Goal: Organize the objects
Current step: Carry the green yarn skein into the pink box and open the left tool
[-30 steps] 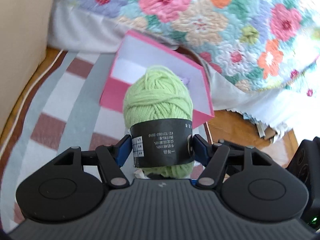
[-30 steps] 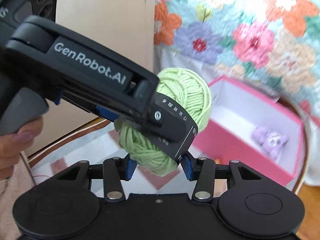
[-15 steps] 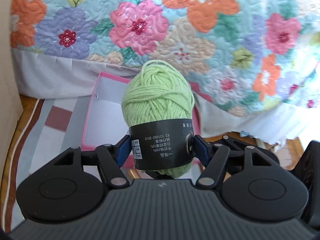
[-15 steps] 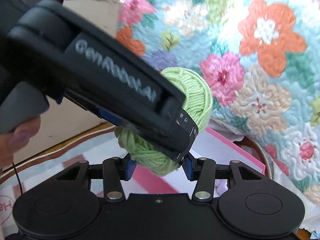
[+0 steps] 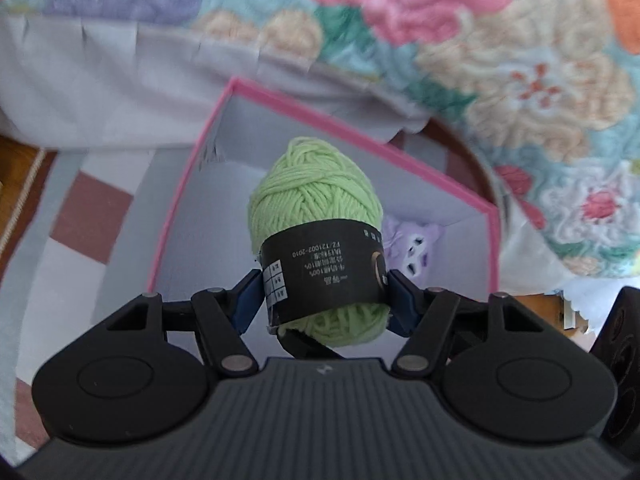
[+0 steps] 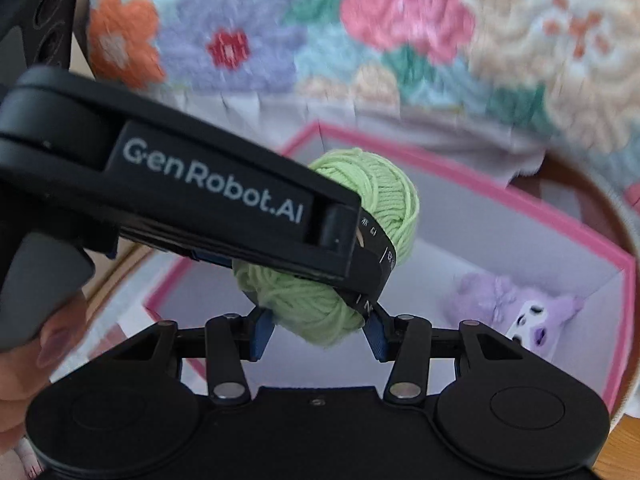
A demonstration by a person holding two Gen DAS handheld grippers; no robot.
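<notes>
Both grippers pinch one green yarn ball [image 5: 316, 204]: left gripper [image 5: 324, 294] across its black band, right gripper [image 6: 318, 326] on the lower end. Long axis points 12 o'clock. Pink box [image 5: 188, 184] lies open directly beneath and beyond, purple plush [image 6: 516, 304] inside at 3 o'clock.

The ball of yarn [image 5: 316, 196] covers much of the pink box [image 5: 188, 184] floor ahead of the left claw [image 5: 324, 296] and part of the purple plush toy [image 5: 416, 248] beside it. In the right wrist view, the left claw's arm hides the yarn's middle. The flowered quilt [image 6: 360, 40] beyond is motion-blurred; the band's [image 5: 324, 268] small print is unreadable.
</notes>
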